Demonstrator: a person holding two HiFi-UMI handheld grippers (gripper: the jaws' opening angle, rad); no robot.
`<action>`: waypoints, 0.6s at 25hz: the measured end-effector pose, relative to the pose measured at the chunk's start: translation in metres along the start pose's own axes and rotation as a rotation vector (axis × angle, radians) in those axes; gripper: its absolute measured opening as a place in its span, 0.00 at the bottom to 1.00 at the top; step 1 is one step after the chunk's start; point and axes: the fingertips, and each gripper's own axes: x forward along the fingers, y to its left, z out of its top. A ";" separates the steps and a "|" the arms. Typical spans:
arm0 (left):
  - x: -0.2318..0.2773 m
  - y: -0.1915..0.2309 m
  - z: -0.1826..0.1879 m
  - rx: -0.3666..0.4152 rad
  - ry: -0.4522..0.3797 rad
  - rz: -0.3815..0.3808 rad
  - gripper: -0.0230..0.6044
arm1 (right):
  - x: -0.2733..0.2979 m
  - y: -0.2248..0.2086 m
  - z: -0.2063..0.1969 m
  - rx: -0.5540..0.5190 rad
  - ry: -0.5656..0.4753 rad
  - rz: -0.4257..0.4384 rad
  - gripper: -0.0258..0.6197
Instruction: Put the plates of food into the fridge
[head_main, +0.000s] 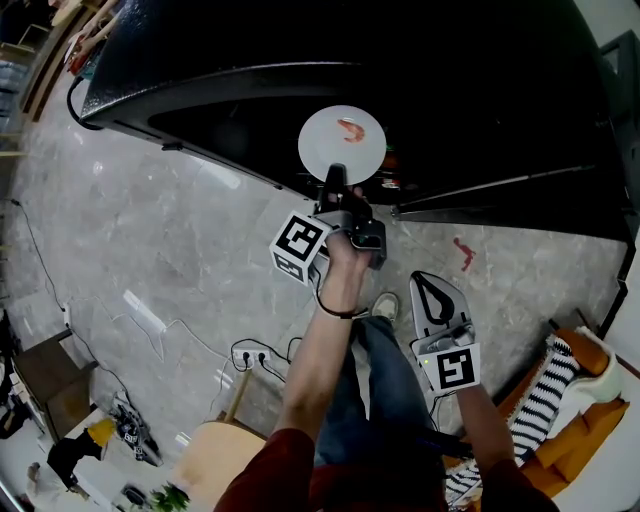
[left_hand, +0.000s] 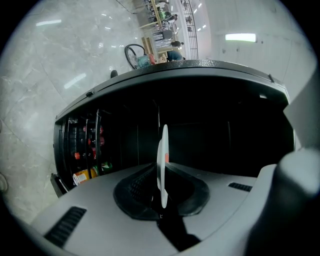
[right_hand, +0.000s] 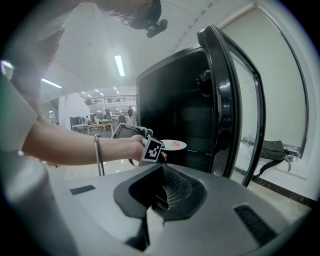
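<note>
A white plate (head_main: 342, 145) with a piece of orange food (head_main: 350, 128) is held level in front of the open black fridge (head_main: 450, 110). My left gripper (head_main: 335, 182) is shut on the plate's near rim. In the left gripper view the plate (left_hand: 163, 160) stands edge-on between the jaws, with the dark fridge interior (left_hand: 225, 130) behind it. My right gripper (head_main: 428, 282) hangs back near the person's leg, shut and empty. Its own view shows the left gripper's marker cube (right_hand: 152, 149), the plate (right_hand: 173, 145) and the fridge door (right_hand: 235, 100) swung open at the right.
Bottles and cans (left_hand: 87, 150) fill the fridge's door shelves. A power strip with cables (head_main: 255, 355) lies on the marble floor beside the person's feet. An orange chair with a striped cloth (head_main: 560, 390) stands at the right, and a wooden stool (head_main: 225, 450) behind.
</note>
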 end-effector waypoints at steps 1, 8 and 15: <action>0.002 -0.001 0.000 0.004 0.000 -0.002 0.08 | 0.000 -0.001 0.000 0.003 0.002 -0.002 0.06; 0.012 -0.004 0.001 0.023 -0.001 -0.010 0.08 | 0.003 -0.003 0.000 0.005 0.002 -0.001 0.06; 0.020 -0.006 0.000 0.026 -0.002 -0.005 0.08 | 0.004 -0.006 0.002 0.005 0.002 0.000 0.06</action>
